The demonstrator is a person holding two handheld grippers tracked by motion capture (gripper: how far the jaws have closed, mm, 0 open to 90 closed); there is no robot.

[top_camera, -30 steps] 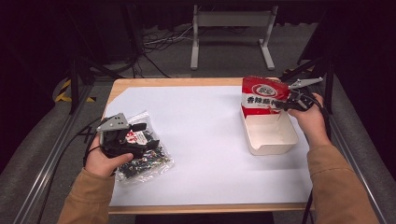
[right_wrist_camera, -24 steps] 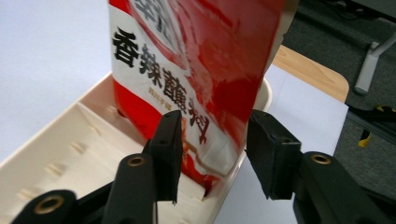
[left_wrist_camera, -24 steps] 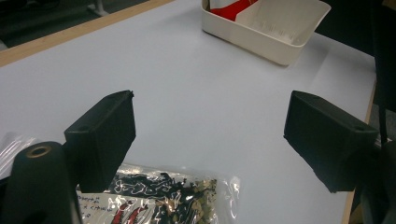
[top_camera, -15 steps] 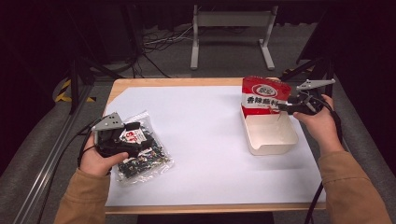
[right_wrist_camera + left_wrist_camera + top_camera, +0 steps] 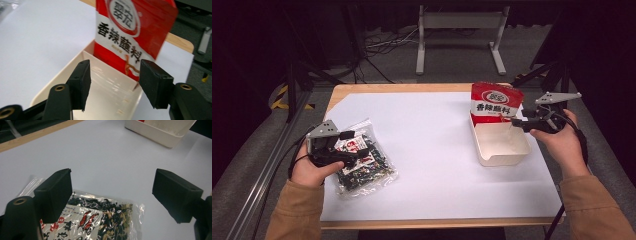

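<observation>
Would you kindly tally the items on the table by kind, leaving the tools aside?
Snack packets: 2, the red packet standing in the tray and the clear packet lying flat.
Trays: 1, the cream tray.
Total: 3.

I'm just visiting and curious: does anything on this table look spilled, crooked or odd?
Nothing is spilled or damaged. The red packet stands propped at the far end of the white tray, not lying flat. The clear snack bag lies askew on the white sheet.
</observation>
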